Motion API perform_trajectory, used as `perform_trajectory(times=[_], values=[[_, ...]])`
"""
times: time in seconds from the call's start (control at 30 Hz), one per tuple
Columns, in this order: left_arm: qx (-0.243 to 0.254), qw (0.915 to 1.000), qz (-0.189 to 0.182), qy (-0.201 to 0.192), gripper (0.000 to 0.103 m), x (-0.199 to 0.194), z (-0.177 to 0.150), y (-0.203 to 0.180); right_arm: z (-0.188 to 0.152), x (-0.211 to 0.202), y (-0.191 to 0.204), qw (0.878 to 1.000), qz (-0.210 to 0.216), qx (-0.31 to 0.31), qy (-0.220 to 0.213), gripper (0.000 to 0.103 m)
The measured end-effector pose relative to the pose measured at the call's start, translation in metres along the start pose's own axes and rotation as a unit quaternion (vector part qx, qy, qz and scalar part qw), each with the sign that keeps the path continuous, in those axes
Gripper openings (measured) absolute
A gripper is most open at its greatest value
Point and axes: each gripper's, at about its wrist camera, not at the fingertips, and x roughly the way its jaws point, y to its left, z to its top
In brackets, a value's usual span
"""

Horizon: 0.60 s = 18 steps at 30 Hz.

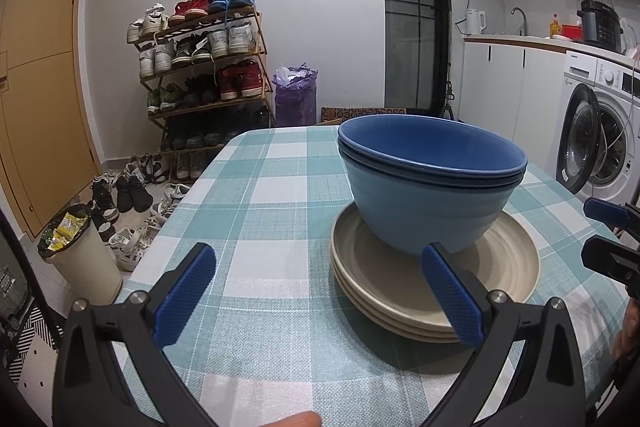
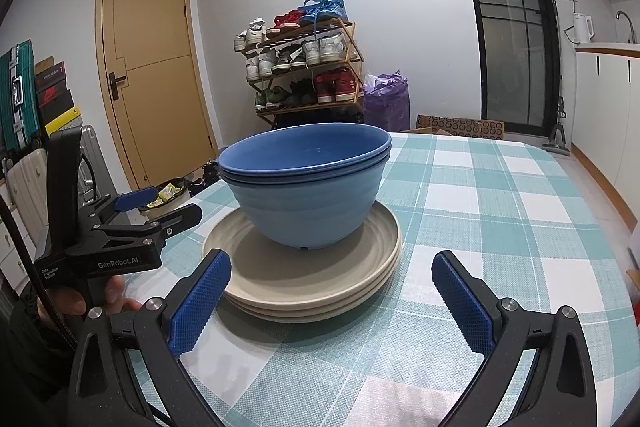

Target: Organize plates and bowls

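- blue bowls (image 1: 432, 187), nested, sit on stacked beige plates (image 1: 400, 291), checked tablecloth (image 1: 260, 187).
- left gripper (image 1: 320, 299) wide apart, empty.
- right gripper (image 2: 332, 303) wide apart, empty.

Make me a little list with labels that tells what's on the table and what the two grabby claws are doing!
bowls: blue bowls, nested, standing on the plates
plates: beige plates, stacked, three rims showing
table: checked teal-and-white tablecloth
left gripper: open, empty, near the plates' left side
right gripper: open, empty, in front of the stack
touching: neither gripper holds anything
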Motion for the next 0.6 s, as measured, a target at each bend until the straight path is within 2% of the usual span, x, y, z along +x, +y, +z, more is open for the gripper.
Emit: perform_trajectory(times=[0.6], values=[[-0.001,1.0,0.001,-0.001,0.103,-0.0007,-0.0001,0.0017,-0.0003,0.0002,0.0014,1.0,-0.003,-0.006,-0.002,0.102]])
